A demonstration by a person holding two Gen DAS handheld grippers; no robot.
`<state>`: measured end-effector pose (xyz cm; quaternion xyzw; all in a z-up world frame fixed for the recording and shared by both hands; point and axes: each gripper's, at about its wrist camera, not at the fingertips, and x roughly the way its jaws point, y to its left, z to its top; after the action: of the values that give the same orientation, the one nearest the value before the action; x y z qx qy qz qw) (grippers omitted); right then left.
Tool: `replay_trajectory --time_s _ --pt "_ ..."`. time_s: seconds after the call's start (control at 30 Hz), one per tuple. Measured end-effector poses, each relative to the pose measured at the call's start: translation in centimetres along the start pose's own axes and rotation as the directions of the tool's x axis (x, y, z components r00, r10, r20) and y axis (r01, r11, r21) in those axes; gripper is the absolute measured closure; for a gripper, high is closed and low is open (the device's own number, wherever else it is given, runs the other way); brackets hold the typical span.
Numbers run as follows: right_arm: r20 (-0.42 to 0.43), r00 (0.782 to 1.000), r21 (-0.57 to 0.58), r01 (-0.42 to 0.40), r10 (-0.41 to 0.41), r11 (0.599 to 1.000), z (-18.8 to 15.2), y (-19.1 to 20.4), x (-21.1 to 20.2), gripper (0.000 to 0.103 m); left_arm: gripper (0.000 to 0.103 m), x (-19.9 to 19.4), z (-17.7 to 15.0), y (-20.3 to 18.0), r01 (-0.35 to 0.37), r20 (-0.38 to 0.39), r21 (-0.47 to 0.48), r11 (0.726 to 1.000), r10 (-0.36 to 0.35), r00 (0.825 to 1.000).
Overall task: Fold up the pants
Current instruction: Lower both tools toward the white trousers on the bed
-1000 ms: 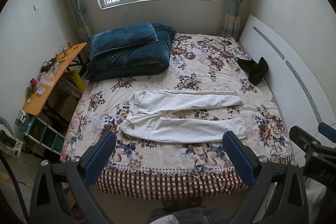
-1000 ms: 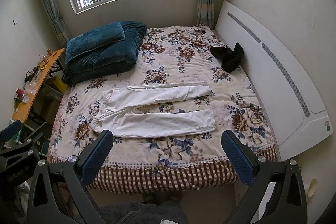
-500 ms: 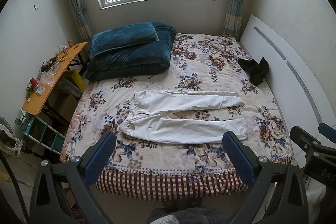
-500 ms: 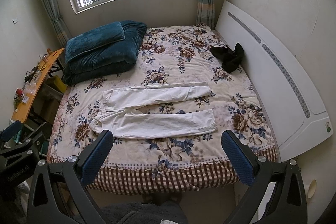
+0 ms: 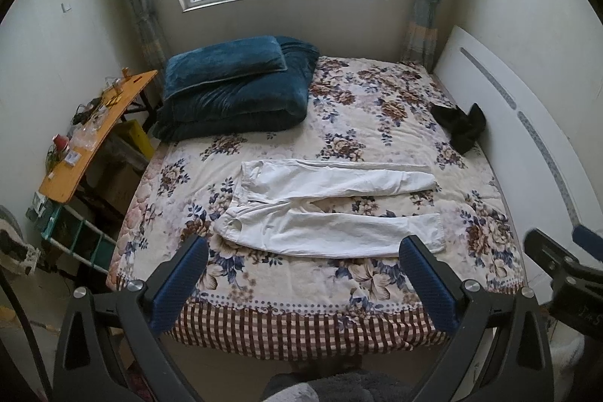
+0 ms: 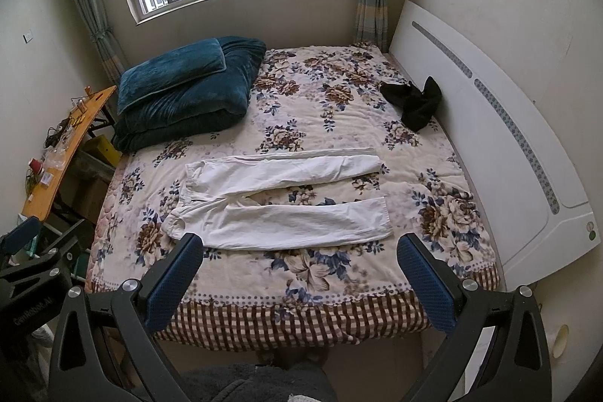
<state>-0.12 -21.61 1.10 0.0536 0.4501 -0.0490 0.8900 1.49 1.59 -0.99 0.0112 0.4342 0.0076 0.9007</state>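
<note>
White pants (image 5: 331, 206) (image 6: 282, 198) lie flat on the floral bedspread (image 5: 377, 123) (image 6: 320, 93), waistband to the left, both legs spread apart and pointing right. My left gripper (image 5: 305, 243) hovers open above the bed's near edge, its blue pads wide apart and holding nothing. My right gripper (image 6: 301, 245) is likewise open and empty, held back from the bed. Each gripper shows at the edge of the other's view. Neither touches the pants.
A folded teal duvet with a pillow (image 5: 233, 93) (image 6: 184, 93) sits at the far left of the bed. A black garment (image 5: 461, 127) (image 6: 414, 100) lies by the white headboard (image 6: 508, 145). An orange side table (image 5: 98, 134) with clutter stands left of the bed.
Both views have edged slightly closer to the bed; the pants and grippers otherwise stand as before.
</note>
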Motion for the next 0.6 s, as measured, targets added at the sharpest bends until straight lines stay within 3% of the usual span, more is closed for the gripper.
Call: replay_trajectory --time_s 0.17,0.2,0.43,0.6 --pt "-0.002 1.000 0.041 -0.002 0.002 0.999 0.2 -0.2 2.8 0.000 0.000 4.0 -0.5 0.6 -0.104 0.024 -0.039 0.994 0.105 0.994" --pt "-0.009 1.000 0.050 -0.001 0.002 0.999 0.7 0.3 4.3 0.000 0.000 5.5 -0.8 0.6 -0.139 0.009 -0.037 0.990 0.139 0.990" --pt "-0.138 0.990 0.081 -0.012 0.023 0.997 -0.1 -3.7 14.6 0.000 0.000 14.7 -1.7 -1.8 -0.199 -0.159 0.004 0.980 0.197 0.967" --pt "-0.226 0.974 0.063 -0.006 0.021 0.998 -0.6 -5.5 22.7 0.000 0.000 20.9 -1.7 -3.1 -0.191 -0.256 0.022 0.981 0.191 0.948"
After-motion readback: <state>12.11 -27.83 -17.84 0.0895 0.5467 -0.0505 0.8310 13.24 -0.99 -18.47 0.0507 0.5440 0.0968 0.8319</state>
